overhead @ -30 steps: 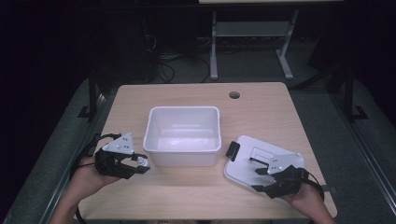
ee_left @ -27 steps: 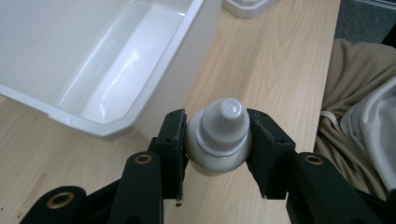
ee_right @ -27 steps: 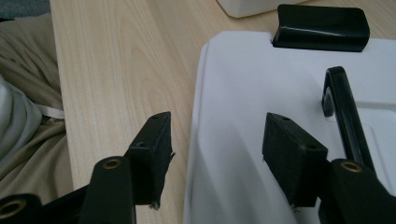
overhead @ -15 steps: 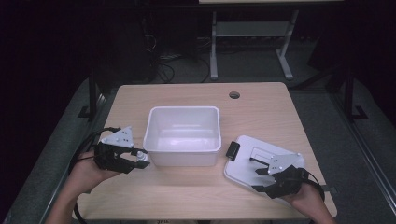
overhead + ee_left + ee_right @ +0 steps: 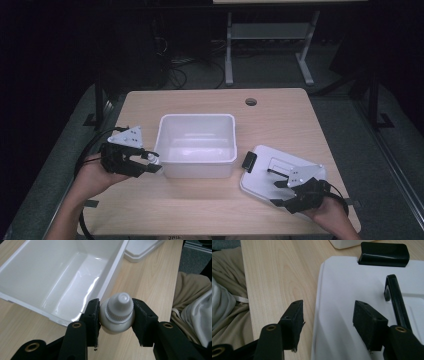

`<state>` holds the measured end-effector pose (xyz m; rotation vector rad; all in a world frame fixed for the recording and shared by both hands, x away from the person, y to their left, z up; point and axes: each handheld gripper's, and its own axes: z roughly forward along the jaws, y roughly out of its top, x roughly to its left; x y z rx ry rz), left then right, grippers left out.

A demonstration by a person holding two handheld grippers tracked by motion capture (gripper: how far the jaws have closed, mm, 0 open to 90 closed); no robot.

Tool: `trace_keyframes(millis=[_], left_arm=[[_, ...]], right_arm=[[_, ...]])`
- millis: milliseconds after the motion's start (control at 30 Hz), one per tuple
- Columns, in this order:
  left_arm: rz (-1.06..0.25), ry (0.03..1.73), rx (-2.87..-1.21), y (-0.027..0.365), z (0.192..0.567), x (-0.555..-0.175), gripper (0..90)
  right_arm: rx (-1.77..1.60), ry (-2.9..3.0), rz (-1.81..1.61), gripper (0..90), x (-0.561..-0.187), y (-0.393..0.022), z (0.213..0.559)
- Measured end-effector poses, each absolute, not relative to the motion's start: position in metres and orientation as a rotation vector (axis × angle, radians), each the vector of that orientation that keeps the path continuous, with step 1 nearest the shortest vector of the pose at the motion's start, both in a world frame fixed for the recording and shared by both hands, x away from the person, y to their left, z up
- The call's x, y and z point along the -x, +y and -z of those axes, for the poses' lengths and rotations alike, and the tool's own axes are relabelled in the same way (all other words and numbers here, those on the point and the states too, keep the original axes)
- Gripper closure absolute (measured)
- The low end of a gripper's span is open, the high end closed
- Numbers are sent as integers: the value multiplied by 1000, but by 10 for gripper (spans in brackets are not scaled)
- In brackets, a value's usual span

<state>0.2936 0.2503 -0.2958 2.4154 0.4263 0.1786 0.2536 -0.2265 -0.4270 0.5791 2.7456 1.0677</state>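
1. High view: left gripper clamping a small white bottle, hovering just beside the near left corner of the white bin; right gripper resting over the near edge of the white lid on the table, well apart from the left one.

2. Left gripper view: jaws squeezing the white bottle around its shoulder, just below the ribbed cap, cap pointing away from the jaws. Looking light, smooth and likely slippery (rounded plastic, probably giving a little under pressure); gripping at the ribbed collar seeming safest. Bin wall lying just ahead and to the left of the jaws, needing clearing before any drop inside; a fold of cloth sitting off to the right.

3. Right gripper view: jaws standing apart, holding nothing, straddling the lid's edge without pressing. Black handle and black latch lying ahead, to the right.
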Motion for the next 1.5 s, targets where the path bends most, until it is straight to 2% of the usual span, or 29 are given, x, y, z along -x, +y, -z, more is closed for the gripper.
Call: trace_keyframes(millis=[633, 1500], left_arm=[[-209, 417, -2444, 238, 283, -320, 595], [-207, 462, -2469, 231, 292, -348, 594]], right_arm=[[-562, 2739, -1074, 411, -255, -228, 426], [-567, 2732, -1070, 411, -257, -232, 425]])
